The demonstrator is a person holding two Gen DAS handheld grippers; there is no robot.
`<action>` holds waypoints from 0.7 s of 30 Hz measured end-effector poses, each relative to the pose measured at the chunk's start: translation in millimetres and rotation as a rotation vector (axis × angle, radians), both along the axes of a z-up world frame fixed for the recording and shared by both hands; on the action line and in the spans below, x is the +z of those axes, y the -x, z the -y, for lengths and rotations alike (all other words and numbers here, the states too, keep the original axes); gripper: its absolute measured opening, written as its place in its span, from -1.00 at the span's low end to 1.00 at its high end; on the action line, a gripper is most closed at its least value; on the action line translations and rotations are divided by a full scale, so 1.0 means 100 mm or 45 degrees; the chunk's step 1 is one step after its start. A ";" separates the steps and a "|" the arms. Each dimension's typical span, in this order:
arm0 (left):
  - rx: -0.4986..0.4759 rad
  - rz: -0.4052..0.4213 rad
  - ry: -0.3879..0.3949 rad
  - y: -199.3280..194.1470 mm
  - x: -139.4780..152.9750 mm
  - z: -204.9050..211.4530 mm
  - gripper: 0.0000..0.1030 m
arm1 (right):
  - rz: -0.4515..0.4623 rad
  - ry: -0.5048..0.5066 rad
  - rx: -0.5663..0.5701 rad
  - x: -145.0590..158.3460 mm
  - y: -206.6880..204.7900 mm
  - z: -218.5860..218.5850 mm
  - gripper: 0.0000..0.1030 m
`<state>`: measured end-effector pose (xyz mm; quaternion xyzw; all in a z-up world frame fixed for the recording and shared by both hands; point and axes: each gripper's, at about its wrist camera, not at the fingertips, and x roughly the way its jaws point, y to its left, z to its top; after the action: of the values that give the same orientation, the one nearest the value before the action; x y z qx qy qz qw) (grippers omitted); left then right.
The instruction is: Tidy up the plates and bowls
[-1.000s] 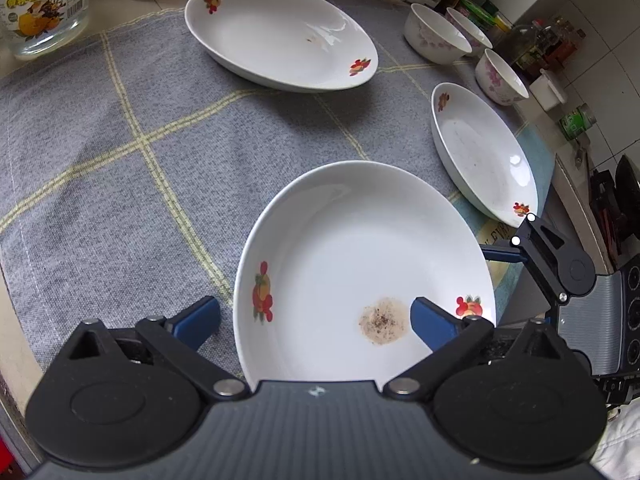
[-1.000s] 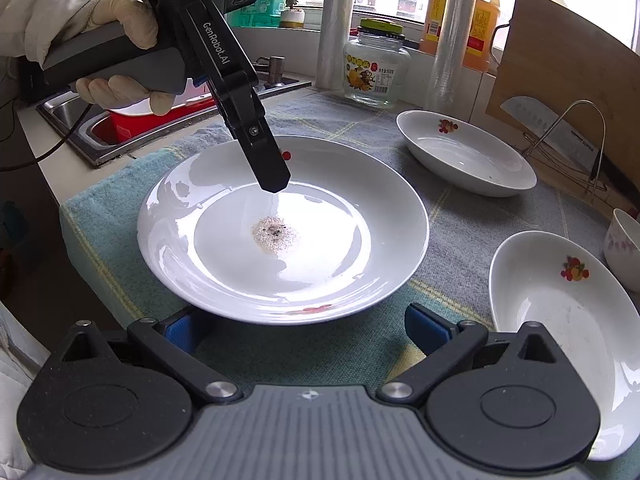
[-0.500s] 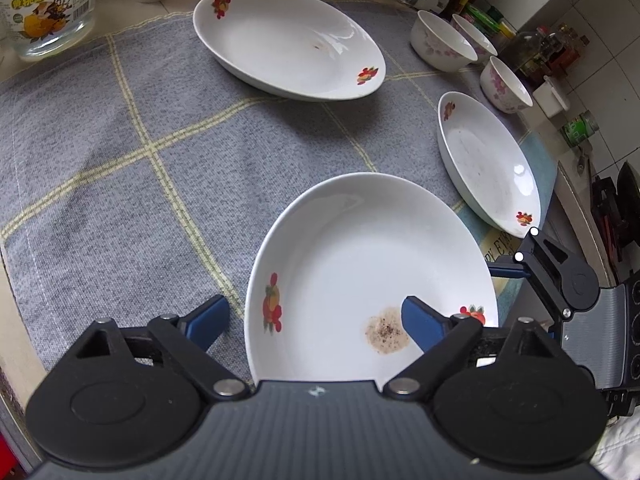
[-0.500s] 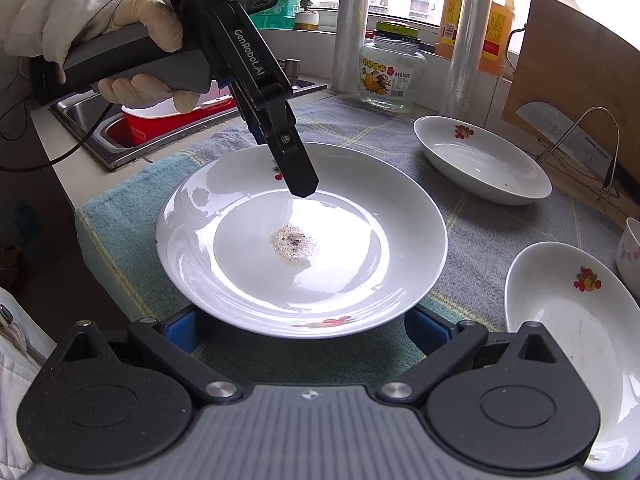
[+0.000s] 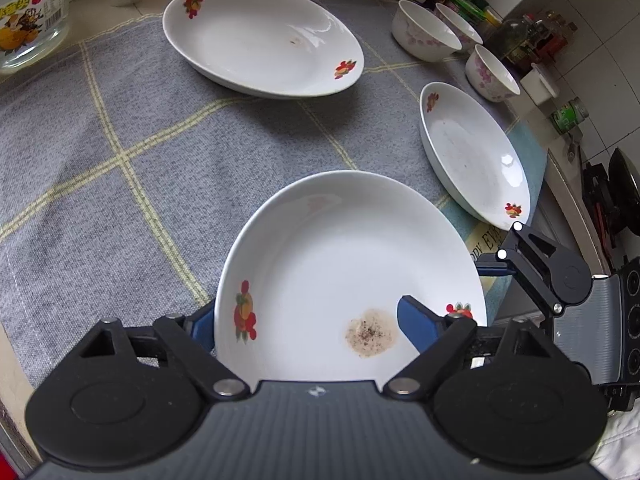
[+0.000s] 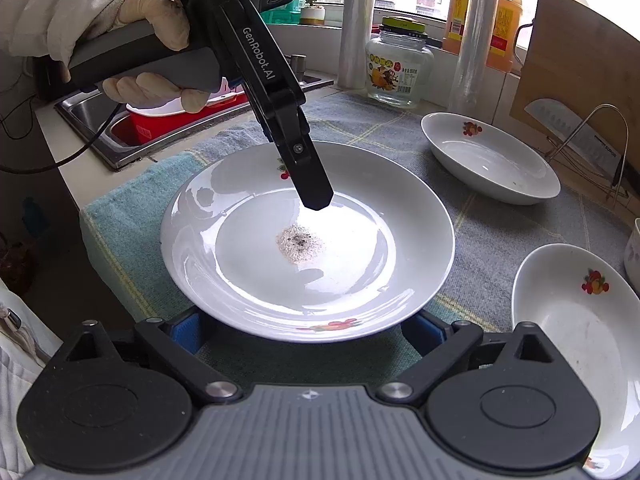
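Observation:
A white plate (image 5: 344, 272) with fruit decals and a brown stain lies on the grey checked cloth, also in the right wrist view (image 6: 308, 240). My left gripper (image 5: 308, 324) straddles its near rim, one finger under the plate and one above it, jaws still apart. My right gripper (image 6: 308, 328) is open, its blue pads low at the plate's opposite rim. Two more plates (image 5: 260, 44) (image 5: 472, 152) lie farther on. Three pink-flowered bowls (image 5: 424, 32) stand at the back right.
A glass jar (image 6: 398, 66) stands by the window with an oil bottle (image 6: 480, 12) and rolls. A wooden board and a wire rack with a cleaver (image 6: 576, 136) stand at the right. A sink (image 6: 120, 120) lies past the cloth's left edge.
The left gripper has slid further over the stained plate's rim. The plate appears raised slightly. The right gripper has held its place at the opposite rim.

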<state>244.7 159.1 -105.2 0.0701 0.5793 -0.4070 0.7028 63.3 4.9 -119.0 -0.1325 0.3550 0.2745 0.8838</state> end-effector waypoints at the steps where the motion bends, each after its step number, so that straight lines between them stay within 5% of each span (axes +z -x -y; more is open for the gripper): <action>1: 0.000 -0.003 0.000 0.00 0.00 0.00 0.71 | -0.002 0.001 -0.002 0.00 0.00 0.00 0.94; 21: -0.015 0.053 -0.020 0.01 0.08 -0.02 0.70 | 0.004 0.037 -0.007 0.09 -0.04 -0.06 0.94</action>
<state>243.6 161.2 -97.0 0.0876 0.5672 -0.4049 0.7118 67.8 11.1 -109.5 -0.1447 0.3581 0.2668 0.8830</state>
